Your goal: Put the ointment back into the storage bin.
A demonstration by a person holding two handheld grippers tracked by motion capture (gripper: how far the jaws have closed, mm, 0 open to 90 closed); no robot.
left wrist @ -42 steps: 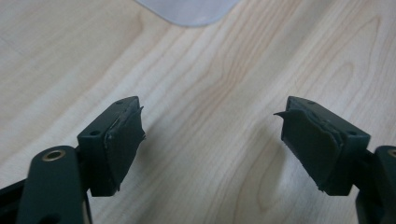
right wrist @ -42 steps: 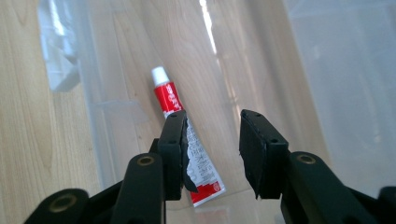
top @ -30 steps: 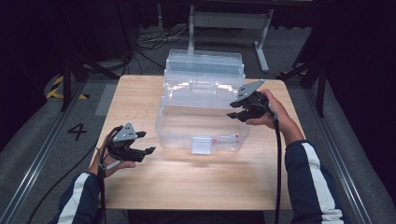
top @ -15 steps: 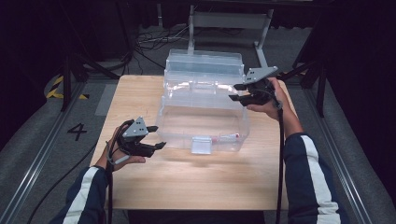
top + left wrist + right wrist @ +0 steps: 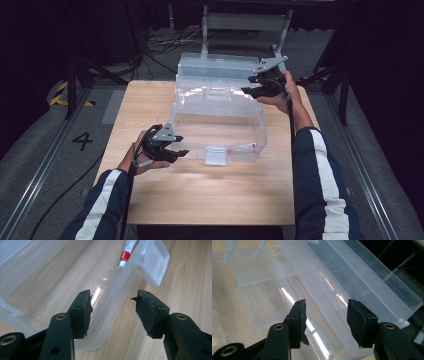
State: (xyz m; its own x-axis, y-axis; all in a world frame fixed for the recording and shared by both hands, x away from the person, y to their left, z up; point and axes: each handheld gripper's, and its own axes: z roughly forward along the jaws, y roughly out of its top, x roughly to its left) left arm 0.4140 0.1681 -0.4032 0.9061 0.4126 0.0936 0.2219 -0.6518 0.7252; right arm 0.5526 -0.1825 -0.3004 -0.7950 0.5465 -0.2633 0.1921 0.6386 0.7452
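Clear plastic storage box [image 5: 220, 127] sits mid wooden surface [image 5: 210, 195] with its hinged transparent lid [image 5: 225, 70] swung open behind; a red-and-white tube [image 5: 126, 252] lies inside near the front latch. Left tool [image 5: 167, 150], jaws part-open and just been closing, straddles the box's front wall [image 5: 112, 305] without pinching it, while right tool [image 5: 260, 85], jaws part-open and just been opening, hovers by the lid edge holding nothing. Risk: left jaws may skid off the thin slick wall and shove the light box, or the unsupported lid could drop.
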